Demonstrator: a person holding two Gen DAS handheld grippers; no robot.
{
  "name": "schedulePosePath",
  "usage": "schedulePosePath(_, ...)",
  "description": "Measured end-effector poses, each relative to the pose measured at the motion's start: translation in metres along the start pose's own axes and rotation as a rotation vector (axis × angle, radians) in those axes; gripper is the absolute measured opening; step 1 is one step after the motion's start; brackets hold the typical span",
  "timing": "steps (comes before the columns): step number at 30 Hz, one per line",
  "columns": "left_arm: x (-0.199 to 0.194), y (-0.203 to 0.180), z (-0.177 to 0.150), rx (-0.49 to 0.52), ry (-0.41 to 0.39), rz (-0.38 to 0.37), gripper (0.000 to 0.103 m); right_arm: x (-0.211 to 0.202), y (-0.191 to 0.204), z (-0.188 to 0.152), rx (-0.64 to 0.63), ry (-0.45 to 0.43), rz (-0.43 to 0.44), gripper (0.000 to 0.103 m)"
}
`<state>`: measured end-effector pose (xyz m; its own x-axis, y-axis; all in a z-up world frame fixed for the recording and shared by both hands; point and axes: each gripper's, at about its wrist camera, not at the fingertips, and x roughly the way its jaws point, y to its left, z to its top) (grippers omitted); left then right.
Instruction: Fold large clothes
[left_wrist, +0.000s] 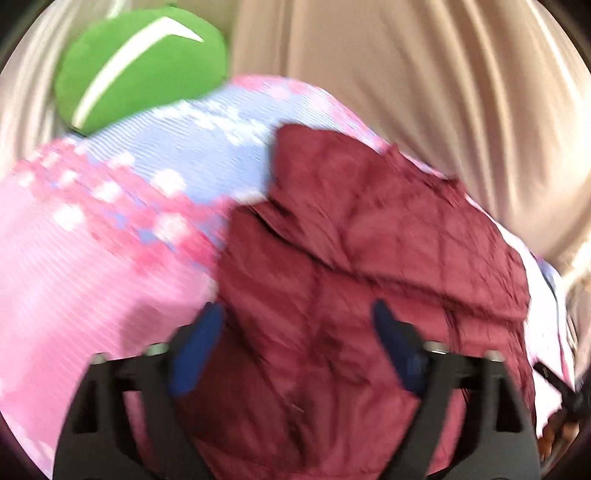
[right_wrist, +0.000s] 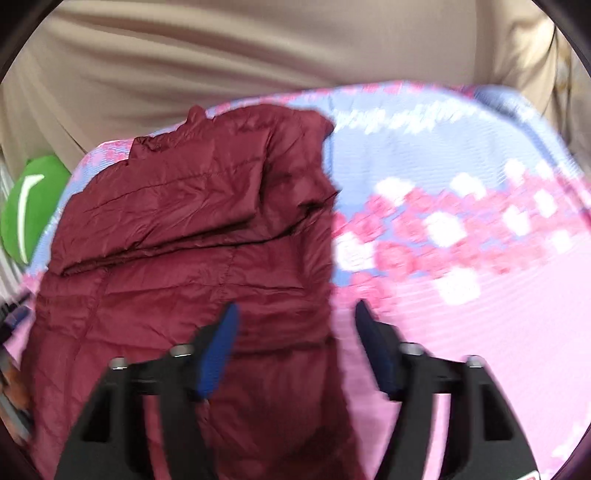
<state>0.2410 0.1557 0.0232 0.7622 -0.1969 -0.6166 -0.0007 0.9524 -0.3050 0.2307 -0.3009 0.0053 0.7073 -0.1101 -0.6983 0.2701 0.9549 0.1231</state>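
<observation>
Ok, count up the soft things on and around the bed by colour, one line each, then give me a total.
Dark red: 1, the quilted jacket
Pink and blue: 1, the bedspread
Green: 1, the cushion
Beige: 1, the curtain
Total: 4

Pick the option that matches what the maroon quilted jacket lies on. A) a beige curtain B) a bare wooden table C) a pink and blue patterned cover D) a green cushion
C: the maroon quilted jacket lies on the pink and blue patterned cover; the green cushion sits apart at the cover's edge.
</observation>
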Motion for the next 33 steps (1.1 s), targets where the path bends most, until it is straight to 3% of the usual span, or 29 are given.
schedulePosePath(2,0.005,0.013,0.015,-0.001,0.018,0.063,0.095,0.001,-0.003,-0.002,-0.015,0.020,-0.034,0.066)
schedulePosePath(4,0.023,0.028,0.023,-0.008,0.088,0.093,0.092,0.006,-0.013,-0.008,0.010,0.067,-0.040,0.066)
schedulePosePath(5,0.031,0.032,0.021,-0.014,0.124,0.096,0.087,0.013,-0.016,-0.009,0.024,0.099,-0.036,0.057)
schedulePosePath(6,0.043,0.038,0.019,-0.024,0.187,0.082,0.065,0.017,-0.019,-0.013,0.043,0.127,-0.011,0.050)
schedulePosePath(7,0.045,0.039,0.016,-0.011,0.191,0.082,0.061,0.018,-0.020,-0.016,0.049,0.124,0.002,0.031)
schedulePosePath(8,0.042,0.035,0.015,0.035,0.175,0.081,0.049,0.017,-0.015,-0.016,0.027,0.126,0.029,0.009)
schedulePosePath(9,0.042,0.033,0.012,0.051,0.201,0.045,0.029,0.017,-0.011,-0.018,0.021,0.137,0.049,0.006)
schedulePosePath(12,0.030,0.027,-0.002,0.089,0.203,0.036,0.009,0.008,0.000,-0.025,-0.025,0.128,0.008,0.003)
schedulePosePath(13,0.025,0.026,-0.009,0.104,0.211,0.026,0.007,0.005,0.000,-0.029,-0.025,0.128,0.006,0.003)
schedulePosePath(18,-0.022,0.030,-0.046,0.196,0.218,0.059,0.008,-0.027,-0.007,-0.062,-0.021,0.152,0.015,0.005)
schedulePosePath(20,-0.040,0.032,-0.046,0.194,0.204,0.087,0.014,-0.041,-0.008,-0.069,-0.054,0.166,0.022,0.013)
schedulePosePath(22,-0.056,0.033,-0.030,0.179,0.161,0.082,0.026,-0.059,-0.015,-0.066,-0.056,0.133,0.012,0.014)
schedulePosePath(23,-0.063,0.030,-0.018,0.166,0.127,0.068,0.030,-0.069,-0.015,-0.055,-0.059,0.086,0.007,0.015)
schedulePosePath(25,-0.072,0.016,0.018,0.158,0.045,-0.004,0.047,-0.083,-0.007,-0.016,-0.071,-0.010,0.065,0.017)
schedulePosePath(27,-0.066,-0.013,0.049,0.200,-0.022,-0.047,0.049,-0.079,0.009,0.022,-0.070,-0.047,0.145,0.017)
schedulePosePath(29,-0.046,-0.042,0.069,0.238,-0.049,-0.040,0.049,-0.067,0.034,0.050,-0.103,-0.073,0.198,0.031)
schedulePosePath(31,-0.009,-0.070,0.088,0.270,-0.035,-0.056,0.049,-0.039,0.070,0.078,-0.156,-0.075,0.240,0.040)
schedulePosePath(33,0.027,-0.091,0.093,0.305,0.003,-0.039,0.049,-0.003,0.112,0.099,-0.207,-0.026,0.323,0.041)
